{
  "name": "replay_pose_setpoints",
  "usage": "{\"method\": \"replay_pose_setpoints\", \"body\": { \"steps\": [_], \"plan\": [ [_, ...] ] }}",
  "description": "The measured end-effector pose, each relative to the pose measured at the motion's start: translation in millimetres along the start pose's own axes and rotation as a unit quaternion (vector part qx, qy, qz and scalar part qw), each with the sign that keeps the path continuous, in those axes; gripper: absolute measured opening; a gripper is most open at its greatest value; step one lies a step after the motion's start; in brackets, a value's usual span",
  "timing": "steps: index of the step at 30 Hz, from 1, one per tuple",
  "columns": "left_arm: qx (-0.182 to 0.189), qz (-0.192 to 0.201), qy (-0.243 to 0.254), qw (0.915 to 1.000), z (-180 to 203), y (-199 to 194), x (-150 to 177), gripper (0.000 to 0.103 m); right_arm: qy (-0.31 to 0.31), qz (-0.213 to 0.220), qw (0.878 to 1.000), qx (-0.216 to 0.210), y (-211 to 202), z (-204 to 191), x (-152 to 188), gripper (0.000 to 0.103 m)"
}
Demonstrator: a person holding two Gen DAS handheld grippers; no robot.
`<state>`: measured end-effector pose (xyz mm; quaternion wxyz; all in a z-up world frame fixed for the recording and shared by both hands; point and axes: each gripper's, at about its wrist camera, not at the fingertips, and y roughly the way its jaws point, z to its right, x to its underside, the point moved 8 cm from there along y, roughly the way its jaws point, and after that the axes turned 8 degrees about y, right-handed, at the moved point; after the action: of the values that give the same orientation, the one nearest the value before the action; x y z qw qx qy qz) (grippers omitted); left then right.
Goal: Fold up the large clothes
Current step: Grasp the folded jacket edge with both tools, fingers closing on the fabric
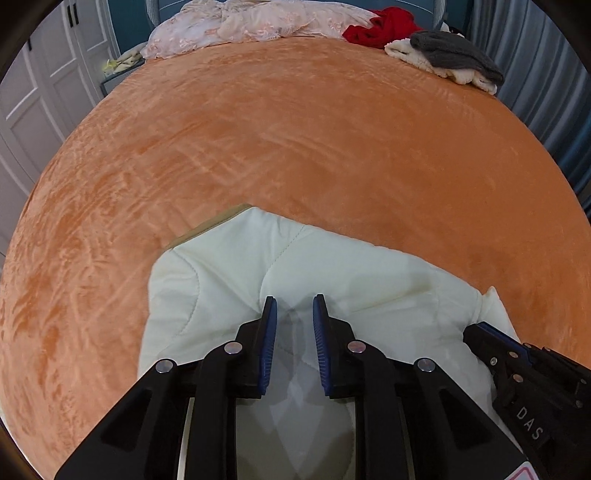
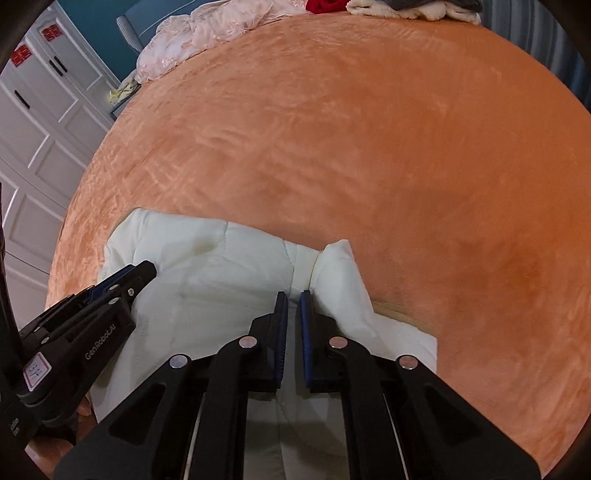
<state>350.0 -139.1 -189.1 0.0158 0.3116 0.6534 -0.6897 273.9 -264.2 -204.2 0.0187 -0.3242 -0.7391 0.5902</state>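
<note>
A white quilted garment point(image 1: 229, 266) point(image 2: 221, 266) lies bunched at the near edge of an orange bedspread point(image 1: 295, 129) point(image 2: 369, 147). My left gripper point(image 1: 294, 301) points down onto it, its blue pads a small gap apart with a fold of the cloth pinched between them and puckers running out from the tips. My right gripper point(image 2: 294, 295) is shut on a gathered ridge of the same garment, a seam running into its narrow gap. Each gripper shows in the other's view: the right gripper point(image 1: 480, 330) at the garment's right end, the left gripper point(image 2: 146, 269) on its left part.
At the bed's far end lie a pink lacy cloth point(image 1: 240, 26), a red garment point(image 1: 384, 26) and a grey and cream pile point(image 1: 454, 55). White wardrobe doors point(image 1: 37, 92) stand to the left, a grey curtain point(image 1: 546, 74) to the right. The orange cover stretches bare between.
</note>
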Motion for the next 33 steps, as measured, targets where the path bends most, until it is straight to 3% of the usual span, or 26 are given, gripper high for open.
{"method": "replay_pose_setpoints", "body": {
  "steps": [14, 26, 30, 33],
  "plan": [
    [-0.042, 0.020, 0.019, 0.9987, 5.3, 26.3, 2.8, 0.013, -0.039, 0.049, 0.997, 0.038, 26.1, -1.0, 0.0, 0.004],
    [-0.076, 0.033, 0.036, 0.9959, 9.6, 29.9, 2.4, 0.013, -0.034, 0.068, 0.997, 0.031, 28.3, 0.2, -0.8, 0.004],
    [-0.071, 0.035, 0.033, 0.9963, 8.1, 22.9, 2.4, 0.013, -0.024, 0.057, 0.998, 0.013, 24.5, 1.2, -2.9, 0.004],
    [-0.051, 0.035, 0.017, 0.9979, 0.5, -2.6, 5.5, 0.018, -0.014, 0.045, 0.999, 0.002, -9.8, -0.6, -10.2, 0.008]
  ]
}}
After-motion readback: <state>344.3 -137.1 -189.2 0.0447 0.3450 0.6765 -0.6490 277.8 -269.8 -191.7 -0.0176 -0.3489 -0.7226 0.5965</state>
